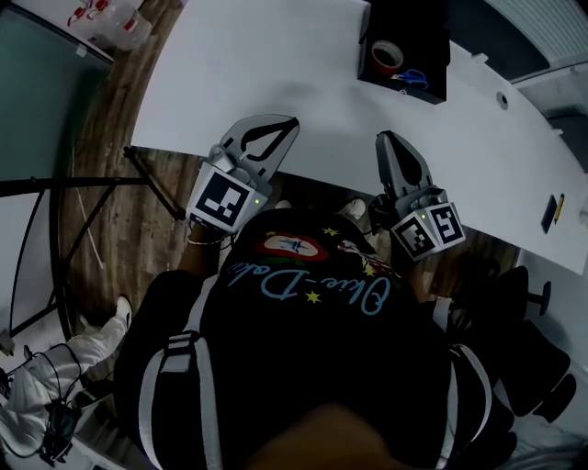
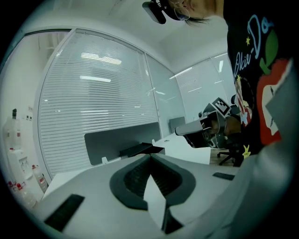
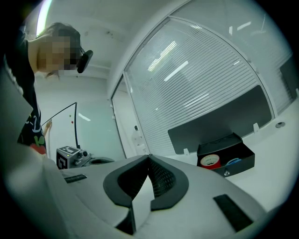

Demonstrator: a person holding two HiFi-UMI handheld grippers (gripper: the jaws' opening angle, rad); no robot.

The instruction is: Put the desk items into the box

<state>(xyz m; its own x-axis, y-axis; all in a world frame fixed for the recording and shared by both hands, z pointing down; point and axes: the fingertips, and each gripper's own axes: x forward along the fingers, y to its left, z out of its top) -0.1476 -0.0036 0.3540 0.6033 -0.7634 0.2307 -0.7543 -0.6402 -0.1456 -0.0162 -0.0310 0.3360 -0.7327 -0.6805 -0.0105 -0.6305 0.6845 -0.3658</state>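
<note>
Tape roll (image 1: pixel 387 55) and scissors (image 1: pixel 413 78) sit in the box (image 1: pixel 430 27) ahead of your right tool (image 1: pixel 386 139); likely light and stiff, so pinch the roll's wall. Right tool and left tool (image 1: pixel 289 124) are closed, empty.

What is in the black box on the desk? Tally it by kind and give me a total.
red tape roll: 1
blue-handled scissors: 1
total in the black box: 2
</note>
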